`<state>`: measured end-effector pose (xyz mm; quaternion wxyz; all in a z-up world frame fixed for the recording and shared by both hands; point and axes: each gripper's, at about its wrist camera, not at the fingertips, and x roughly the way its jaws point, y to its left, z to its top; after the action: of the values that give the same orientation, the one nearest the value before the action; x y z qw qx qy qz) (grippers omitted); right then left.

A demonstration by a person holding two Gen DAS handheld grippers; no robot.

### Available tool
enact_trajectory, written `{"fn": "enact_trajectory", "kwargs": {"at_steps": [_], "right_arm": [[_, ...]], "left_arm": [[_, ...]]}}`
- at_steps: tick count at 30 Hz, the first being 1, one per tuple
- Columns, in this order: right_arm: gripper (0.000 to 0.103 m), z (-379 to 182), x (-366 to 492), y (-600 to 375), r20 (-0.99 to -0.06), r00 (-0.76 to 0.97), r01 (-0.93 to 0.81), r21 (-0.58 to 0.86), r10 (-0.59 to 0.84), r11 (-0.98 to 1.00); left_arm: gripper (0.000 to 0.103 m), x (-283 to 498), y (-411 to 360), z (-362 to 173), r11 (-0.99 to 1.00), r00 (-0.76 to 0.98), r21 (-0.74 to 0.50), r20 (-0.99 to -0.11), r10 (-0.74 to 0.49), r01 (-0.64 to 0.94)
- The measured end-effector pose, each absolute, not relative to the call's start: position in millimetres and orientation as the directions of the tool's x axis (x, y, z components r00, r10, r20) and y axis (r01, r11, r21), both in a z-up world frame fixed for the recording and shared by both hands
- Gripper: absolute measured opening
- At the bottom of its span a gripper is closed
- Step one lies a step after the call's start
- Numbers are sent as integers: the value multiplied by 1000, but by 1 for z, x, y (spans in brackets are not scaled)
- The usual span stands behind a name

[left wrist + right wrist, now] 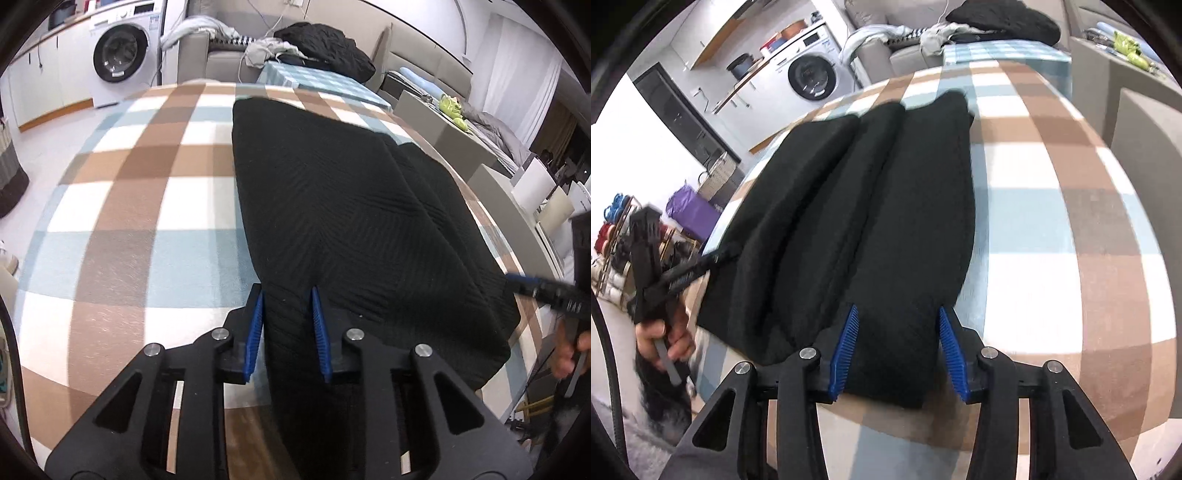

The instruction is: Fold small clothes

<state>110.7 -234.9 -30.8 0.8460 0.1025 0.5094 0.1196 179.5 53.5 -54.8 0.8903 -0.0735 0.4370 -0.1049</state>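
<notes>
Lying on the checked desk (129, 206), the black garment (332, 206) runs away from both grippers. The left gripper (287, 295) has its jaws clamped on the cloth's near edge; the right gripper (897, 314) has its jaws apart, straddling the near hem.

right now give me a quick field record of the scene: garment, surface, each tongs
garment: black knit garment, folded lengthwise, lying flat
surface: checked cloth in brown, blue and white
left tongs: near corner of the garment sits between the blue pads; grip not clear
right tongs: near end of the garment between the pads, gap visible on the right side, looks open
background: washing machine
</notes>
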Motion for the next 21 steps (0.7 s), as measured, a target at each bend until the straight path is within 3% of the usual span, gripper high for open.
{"fn": "enact_trajectory", "kwargs": {"at_steps": [4, 5, 11, 14, 17, 21], "right_arm": [[50, -6, 129, -226, -776, 537, -136, 309, 332, 941], [51, -4, 136, -222, -764, 544, -145, 322, 347, 936], [50, -36, 207, -197, -765, 509, -154, 371, 396, 916], [33, -56, 240, -192, -784, 488, -103, 385, 384, 917], [6, -55, 254, -188, -785, 499, -92, 374, 368, 923], [4, -7, 239, -187, -706, 598, -179, 344, 380, 922]], "left_arm": [[58, 174, 60, -44, 972, 638, -214, -737, -224, 95], [60, 174, 62, -42, 971, 650, -221, -725, -225, 90], [61, 174, 57, -37, 961, 655, -268, -714, -249, 73], [61, 173, 51, -36, 961, 659, -264, -709, -252, 84], [61, 173, 46, -35, 960, 662, -263, -705, -256, 91], [61, 171, 41, -32, 958, 662, -266, -701, -267, 105]]}}
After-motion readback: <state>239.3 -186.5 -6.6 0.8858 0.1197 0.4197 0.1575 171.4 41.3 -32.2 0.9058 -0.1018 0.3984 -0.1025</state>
